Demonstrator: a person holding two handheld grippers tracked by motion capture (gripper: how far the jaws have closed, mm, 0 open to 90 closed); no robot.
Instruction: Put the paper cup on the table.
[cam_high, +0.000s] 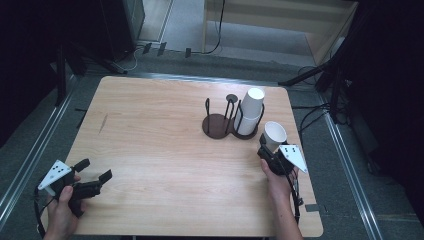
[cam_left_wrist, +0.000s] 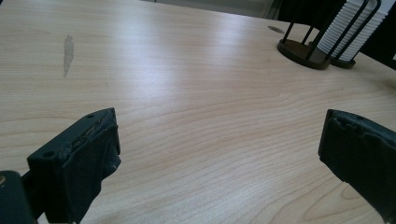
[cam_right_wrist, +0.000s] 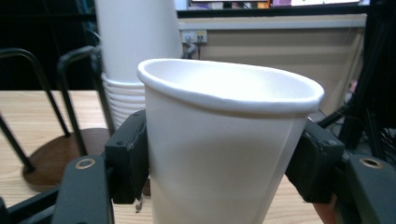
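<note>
A single white paper cup (cam_high: 274, 134) (cam_right_wrist: 224, 144) stands upright near the table's right edge, and my right gripper (cam_high: 267, 150) (cam_right_wrist: 224, 163) is shut on its sides, both pads pressed against the wall. Just beyond it a stack of white cups (cam_high: 250, 112) (cam_right_wrist: 133, 60) sits in a black wire cup holder (cam_high: 222, 122) (cam_right_wrist: 51, 154) with two round bases. My left gripper (cam_high: 95, 170) (cam_left_wrist: 219, 154) rests low at the table's front left corner, open, with bare wood between its jaws. The holder (cam_left_wrist: 308, 49) and the ribbed cup stack (cam_left_wrist: 357, 28) show far off in the left gripper view.
The wooden table (cam_high: 165, 160) has a small grey smudge (cam_high: 103, 123) (cam_left_wrist: 68, 53) at the left. Dark stands and cables (cam_high: 320, 107) crowd the floor on the right and at the back. A light wooden bench (cam_high: 280, 20) stands behind the table.
</note>
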